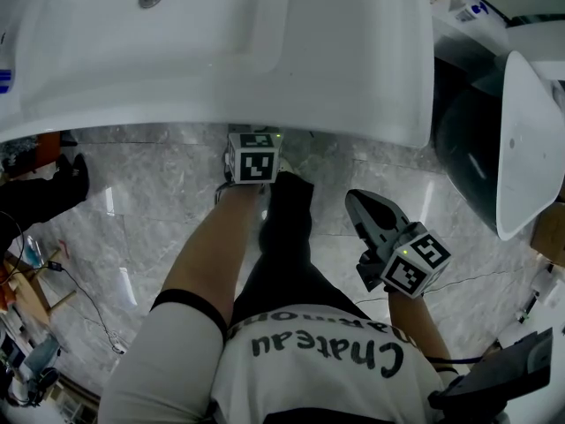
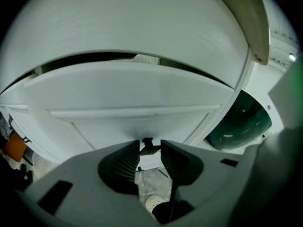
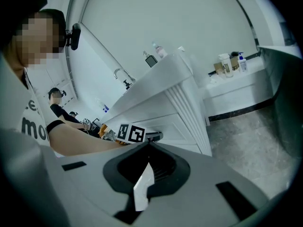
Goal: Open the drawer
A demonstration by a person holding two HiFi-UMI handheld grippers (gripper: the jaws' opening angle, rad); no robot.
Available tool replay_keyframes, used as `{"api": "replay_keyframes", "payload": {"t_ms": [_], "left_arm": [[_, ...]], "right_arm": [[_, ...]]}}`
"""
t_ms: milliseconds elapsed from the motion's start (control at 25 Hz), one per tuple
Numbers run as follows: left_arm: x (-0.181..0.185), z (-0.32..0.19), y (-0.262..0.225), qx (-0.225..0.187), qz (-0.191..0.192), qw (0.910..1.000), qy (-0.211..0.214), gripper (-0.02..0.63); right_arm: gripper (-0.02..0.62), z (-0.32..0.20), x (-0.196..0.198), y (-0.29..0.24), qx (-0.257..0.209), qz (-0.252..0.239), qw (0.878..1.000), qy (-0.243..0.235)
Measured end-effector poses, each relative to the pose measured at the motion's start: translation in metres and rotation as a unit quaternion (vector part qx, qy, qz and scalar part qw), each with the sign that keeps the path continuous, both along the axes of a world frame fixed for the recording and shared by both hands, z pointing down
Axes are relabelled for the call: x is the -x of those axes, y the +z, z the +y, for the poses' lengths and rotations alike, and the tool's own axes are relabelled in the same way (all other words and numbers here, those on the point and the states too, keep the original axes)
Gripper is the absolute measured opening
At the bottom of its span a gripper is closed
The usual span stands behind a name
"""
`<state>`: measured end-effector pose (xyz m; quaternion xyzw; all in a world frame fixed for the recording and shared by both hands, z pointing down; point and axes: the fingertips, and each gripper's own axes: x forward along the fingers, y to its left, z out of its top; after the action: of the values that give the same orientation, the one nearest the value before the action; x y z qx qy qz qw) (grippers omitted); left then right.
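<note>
Left jaws: the left gripper [image 2: 150, 150] had closed down to a narrow gap on the small dark knob [image 2: 147, 146]. The ribbed faces looked to be against its two sides, with nothing else between them.
Knob: it sat right at the jaw tips, centred, and its short stem ran straight ahead into the panel.
Drawer front [image 2: 128, 122]: it lay directly beyond the tips, a white recessed panel. Its long axis ran left to right, square across the line of the jaws.
Slit above: a dark gap showed between the panel's top edge and the worktop's underside. I could not tell from it whether the drawer had begun to slide.
Worktop [image 1: 335, 78]: it overhung above and ahead of the left jaws. In the head view it hid them, leaving only the marker cube [image 1: 254, 159] in sight.
Right jaws: the right gripper [image 3: 149, 145] was pressed together and empty. It was held back and off to the right, well apart from the knob, with the cabinet [image 3: 189, 112] ahead and to the left of its tips.
Nearer hand: the left, already on the knob.
Coming move: I judged it a straight pull back along the jaws' own line, toward the person. Any sideways drift would risk slipping off so small a knob.
</note>
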<state>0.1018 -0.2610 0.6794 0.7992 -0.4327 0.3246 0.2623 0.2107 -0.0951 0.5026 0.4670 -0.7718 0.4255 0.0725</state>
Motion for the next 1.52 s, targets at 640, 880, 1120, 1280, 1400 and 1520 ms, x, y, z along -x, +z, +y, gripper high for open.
{"api": "replay_keyframes", "payload": {"t_ms": [640, 880, 1120, 1280, 1400, 1520], "left_arm": [[0.014, 0.032, 0.007, 0.008, -0.001, 1.0, 0.0, 0.138], [0.018, 0.038, 0.001, 0.008, 0.013, 0.9999, 0.005, 0.14], [0.021, 0.052, 0.002, 0.008, 0.007, 0.9999, 0.0, 0.14], [0.023, 0.061, 0.003, 0.017, 0.007, 0.9998, 0.003, 0.14], [0.027, 0.072, 0.006, 0.023, 0.004, 0.9997, 0.008, 0.14], [0.031, 0.085, 0.009, 0.03, 0.002, 0.9994, 0.018, 0.14]], "right_arm": [[0.006, 0.004, 0.012, 0.001, 0.002, -0.019, 1.0, 0.003], [0.006, 0.015, 0.012, 0.007, 0.006, -0.023, 1.0, 0.01], [0.006, 0.024, 0.012, 0.008, 0.009, -0.028, 1.0, 0.01], [0.006, 0.025, 0.01, 0.005, 0.005, -0.025, 1.0, 0.012], [0.006, 0.027, 0.011, 0.005, 0.005, -0.022, 1.0, 0.01], [0.006, 0.027, 0.012, 0.004, 0.003, -0.02, 1.0, 0.007]]}}
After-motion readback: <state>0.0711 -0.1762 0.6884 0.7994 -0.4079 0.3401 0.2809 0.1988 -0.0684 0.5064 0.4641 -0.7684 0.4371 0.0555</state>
